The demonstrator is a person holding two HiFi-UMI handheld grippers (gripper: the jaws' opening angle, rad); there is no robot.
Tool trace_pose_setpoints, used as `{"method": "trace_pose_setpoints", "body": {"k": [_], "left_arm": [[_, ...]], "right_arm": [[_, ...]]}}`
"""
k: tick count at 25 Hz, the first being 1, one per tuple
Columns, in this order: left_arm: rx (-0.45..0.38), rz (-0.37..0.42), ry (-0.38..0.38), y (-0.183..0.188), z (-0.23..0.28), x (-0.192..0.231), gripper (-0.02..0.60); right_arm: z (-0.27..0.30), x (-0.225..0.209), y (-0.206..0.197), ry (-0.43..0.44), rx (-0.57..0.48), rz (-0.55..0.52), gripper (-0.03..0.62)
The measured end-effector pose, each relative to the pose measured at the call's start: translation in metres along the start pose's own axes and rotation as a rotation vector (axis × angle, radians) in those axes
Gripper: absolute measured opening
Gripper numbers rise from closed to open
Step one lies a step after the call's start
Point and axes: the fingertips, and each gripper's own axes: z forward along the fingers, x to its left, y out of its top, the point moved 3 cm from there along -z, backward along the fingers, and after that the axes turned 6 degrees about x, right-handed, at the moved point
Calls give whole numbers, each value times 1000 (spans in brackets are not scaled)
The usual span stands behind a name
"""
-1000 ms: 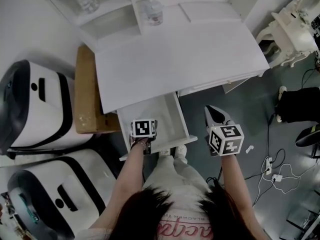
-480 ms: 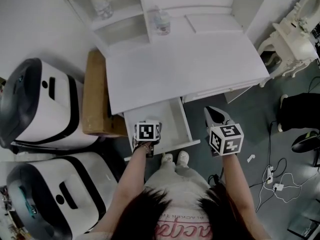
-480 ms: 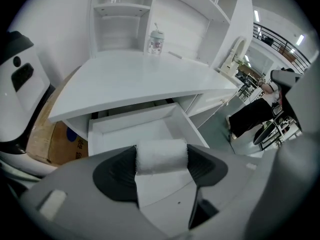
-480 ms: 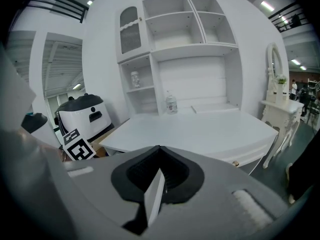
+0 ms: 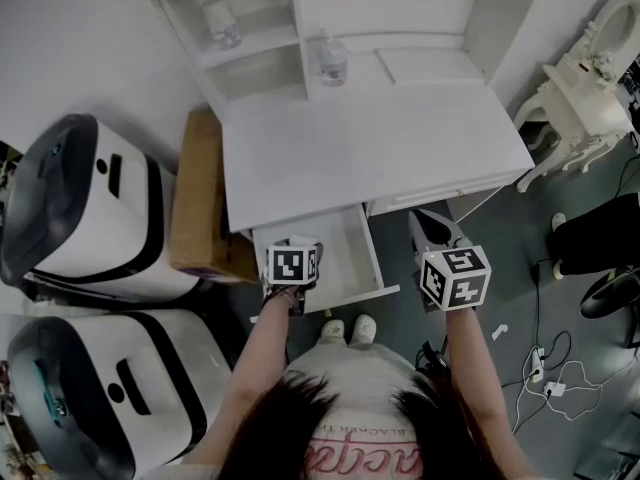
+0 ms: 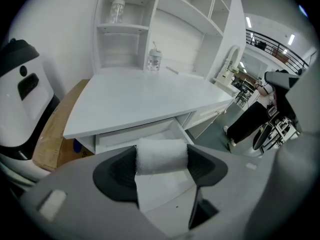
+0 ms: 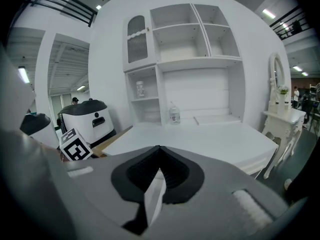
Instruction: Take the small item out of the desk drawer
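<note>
- Only the left gripper view shows it: my left gripper (image 6: 162, 167) has its jaws clamped on the small white fuzzy roll (image 6: 161, 153), held in front of the open drawer (image 5: 364, 251).
- From the head view, the marker cube (image 5: 290, 264) hides the roll.
- My right gripper (image 7: 156, 183) has its jaws pressed together; it sits right of the drawer, over the grey floor (image 5: 500, 268).
- A cardboard box (image 5: 198, 208) crowds the desk's (image 5: 370, 148) left edge; the right side is roomier.

Fuzzy cloth roll (image 6: 161, 156); matt wht desk (image 5: 380, 148)
</note>
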Motion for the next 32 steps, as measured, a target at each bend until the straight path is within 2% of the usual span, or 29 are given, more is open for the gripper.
{"method": "trace_pose_setpoints", "body": {"k": [12, 18, 26, 32], "left_arm": [[-146, 3, 9, 32, -42, 1, 314], [-233, 17, 12, 54, -64, 1, 314], [-359, 83, 43, 93, -101, 0, 314], [-461, 120, 65, 118, -133, 1, 314]], "right_arm": [[-16, 17, 37, 1, -75, -130, 2], [-24, 20, 61, -12, -139, -140, 2], [-31, 26, 90, -28, -204, -178, 2], [-37, 35, 111, -52, -235, -266, 2]]}}
